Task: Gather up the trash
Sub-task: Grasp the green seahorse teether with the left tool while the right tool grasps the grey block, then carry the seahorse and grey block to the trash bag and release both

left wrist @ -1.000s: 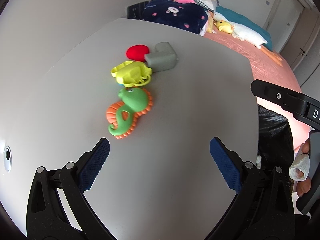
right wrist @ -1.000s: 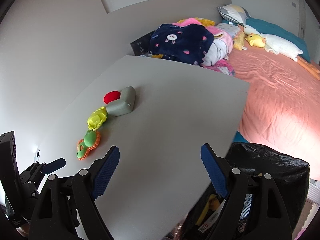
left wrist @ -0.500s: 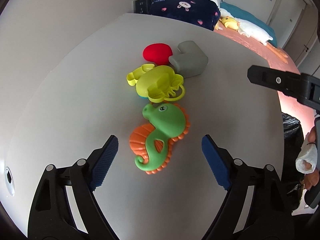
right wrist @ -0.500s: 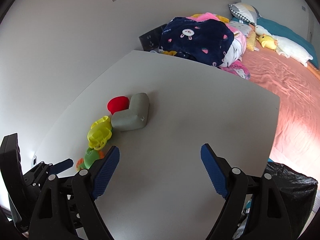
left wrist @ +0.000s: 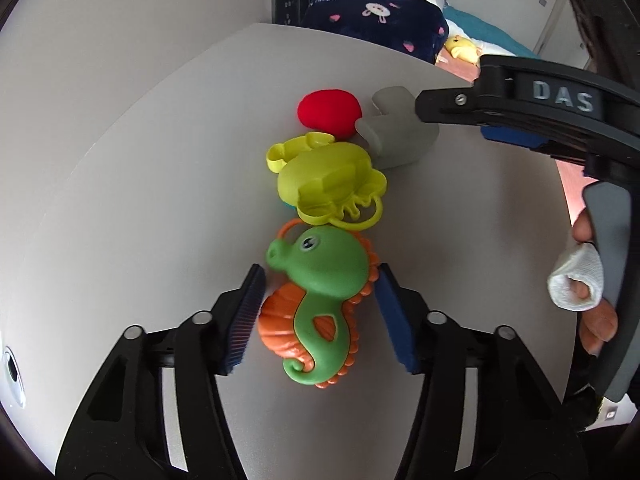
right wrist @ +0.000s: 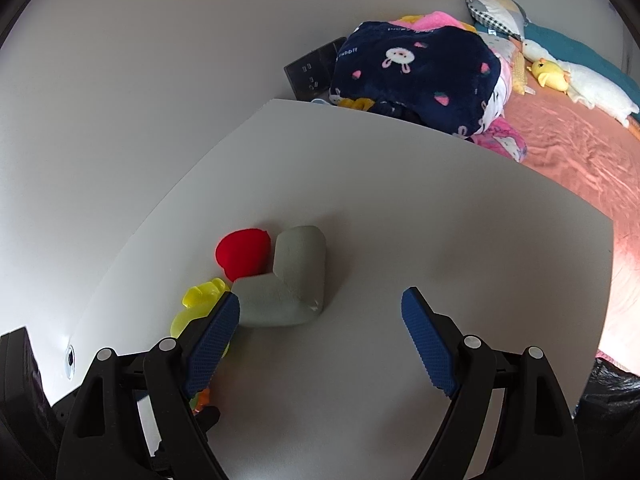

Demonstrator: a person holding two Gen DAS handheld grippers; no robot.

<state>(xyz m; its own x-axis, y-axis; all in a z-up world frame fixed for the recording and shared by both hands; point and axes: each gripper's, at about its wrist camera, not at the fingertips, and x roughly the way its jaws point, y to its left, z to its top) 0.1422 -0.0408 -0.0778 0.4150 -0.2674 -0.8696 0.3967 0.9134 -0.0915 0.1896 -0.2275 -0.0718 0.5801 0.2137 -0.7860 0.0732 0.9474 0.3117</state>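
A green and orange seahorse toy [left wrist: 320, 300] lies on the grey table [left wrist: 140, 200], between the blue pads of my left gripper [left wrist: 320, 316]. Its jaws are closing on the toy, and the pads stand right at its sides without clearly pressing on it. Behind it lie a yellow-green plastic toy [left wrist: 328, 176], a red soft ball [left wrist: 328, 110] and a grey L-shaped foam piece [right wrist: 288, 280]. My right gripper [right wrist: 320, 340] hangs open just in front of the foam piece, its left pad beside the piece's near end, nothing between its fingers.
A black trash bag [right wrist: 612, 396] sits off the table's right edge. Beyond the far edge is a bed with a pink sheet [right wrist: 580, 152], a navy blanket [right wrist: 412, 76] and plush toys. A wall runs along the left. A person's bandaged finger [left wrist: 576, 280] holds the right tool.
My left gripper came forward over the seahorse and its jaws narrowed around it. My right gripper moved left and forward across the table to the grey foam piece, jaws unchanged.
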